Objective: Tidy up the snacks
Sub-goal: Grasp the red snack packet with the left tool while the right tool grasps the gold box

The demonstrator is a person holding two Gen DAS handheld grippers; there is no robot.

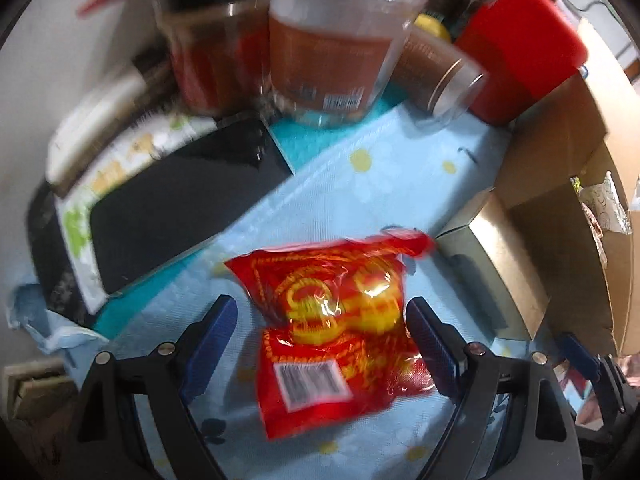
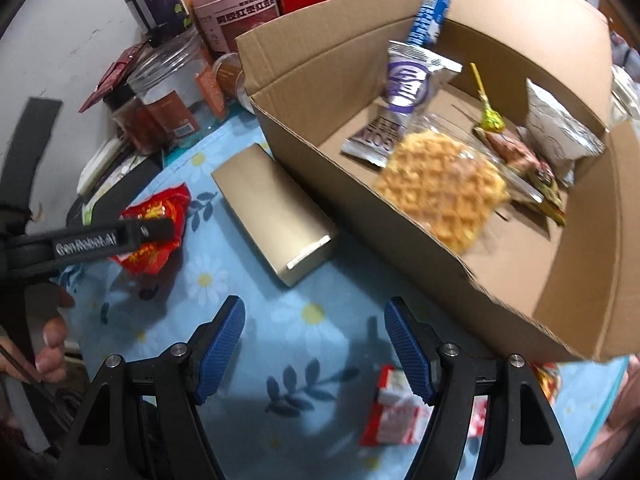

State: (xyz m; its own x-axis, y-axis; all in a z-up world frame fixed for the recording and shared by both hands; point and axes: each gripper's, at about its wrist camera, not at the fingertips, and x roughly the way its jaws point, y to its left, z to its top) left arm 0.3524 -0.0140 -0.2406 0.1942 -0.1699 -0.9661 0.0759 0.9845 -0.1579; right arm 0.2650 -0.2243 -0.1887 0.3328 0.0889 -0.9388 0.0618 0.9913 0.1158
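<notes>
A red and yellow snack packet [image 1: 336, 320] lies on the blue flowered tablecloth [image 1: 360, 184]. My left gripper [image 1: 320, 344] is open with its blue fingers on either side of the packet, apart from it. The packet also shows in the right wrist view [image 2: 160, 232], under the left gripper's arm [image 2: 100, 240]. My right gripper [image 2: 316, 352] is open and empty above the cloth. A red and white wrapper [image 2: 396, 412] lies under its right finger. The cardboard box [image 2: 360, 200] holds a waffle [image 2: 440, 188] and several snack packets.
Jars and tubs [image 2: 176, 92] crowd the back of the table. A gold box [image 2: 276, 216] lies beside the cardboard box. A black box [image 1: 180, 204] lies to the left of the packet. A red lidded container [image 1: 524, 44] stands at the back right.
</notes>
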